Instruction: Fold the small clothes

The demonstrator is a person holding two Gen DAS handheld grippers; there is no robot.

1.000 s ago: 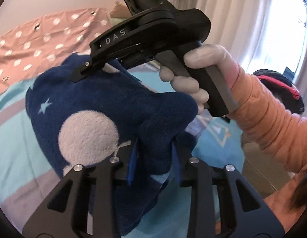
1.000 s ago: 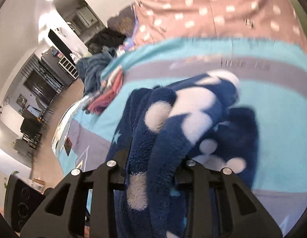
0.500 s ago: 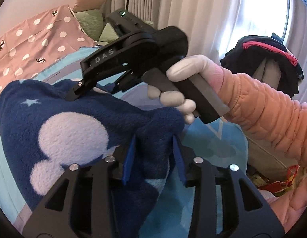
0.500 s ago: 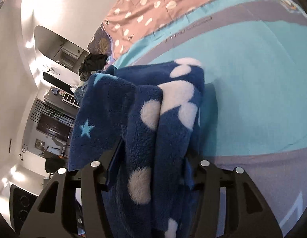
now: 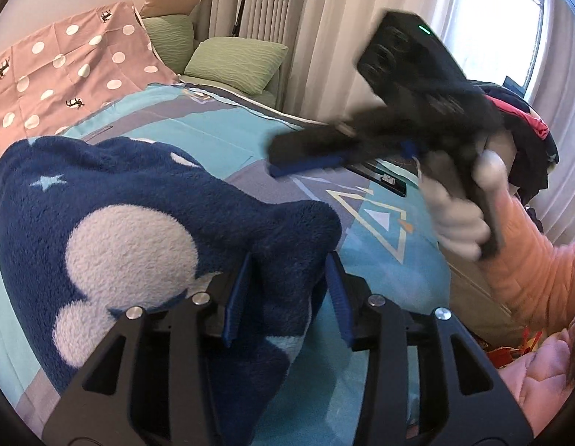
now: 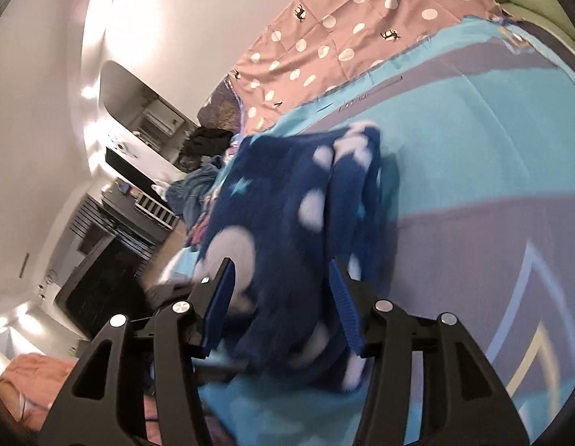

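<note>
A navy fleece garment with white mouse-head shapes and stars lies folded on the turquoise and grey bedspread. My left gripper is shut on a thick fold at its near right corner. My right gripper, blurred in the left wrist view, hangs in the air to the right of the garment, apart from it. In the right wrist view the right gripper has its jaws spread, and the garment lies just beyond the blue pads, not pinched.
A pink polka-dot quilt and green pillows lie at the far end of the bed. Dark clothes are piled on a chair by the curtains. More clothes lie at the bed's far edge.
My right gripper has let go of the garment, opened and pulled away to the right. The garment has settled onto the bed. My left gripper keeps its hold.
</note>
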